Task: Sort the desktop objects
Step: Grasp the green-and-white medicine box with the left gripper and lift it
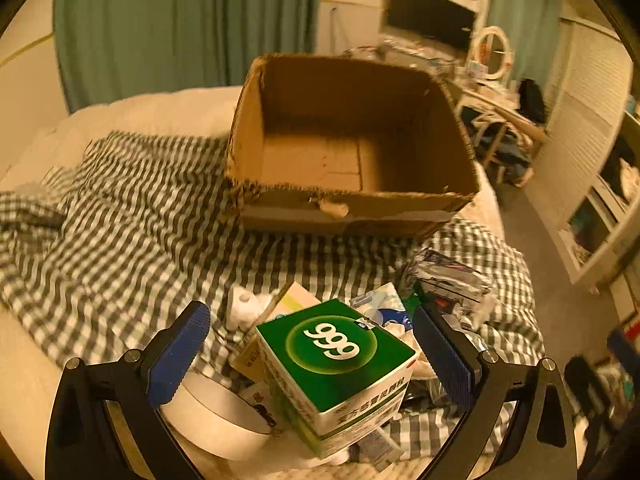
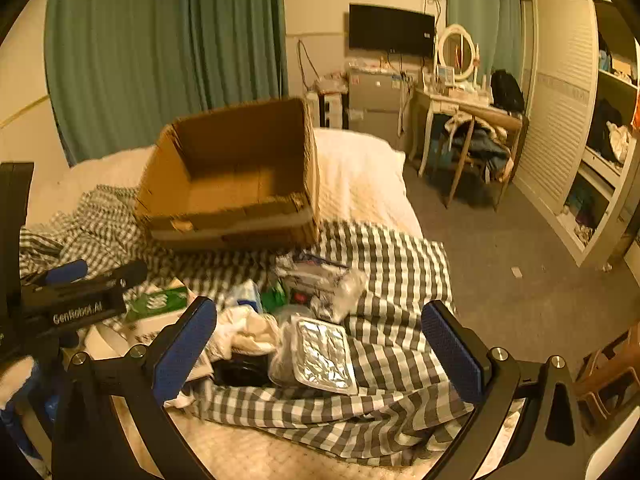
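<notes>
The left gripper is spread wide around a green box marked "999", not squeezing it. The right gripper is wide too, over a foil pack. Farther up the bed sits an open cardboard box.

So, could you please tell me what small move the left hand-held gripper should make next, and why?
Probably lower the left hand-held gripper a little and close on the green 999 box. Its jaws stand wide open on either side of that box, which tops the pile, and the cardboard box behind looks empty.
</notes>
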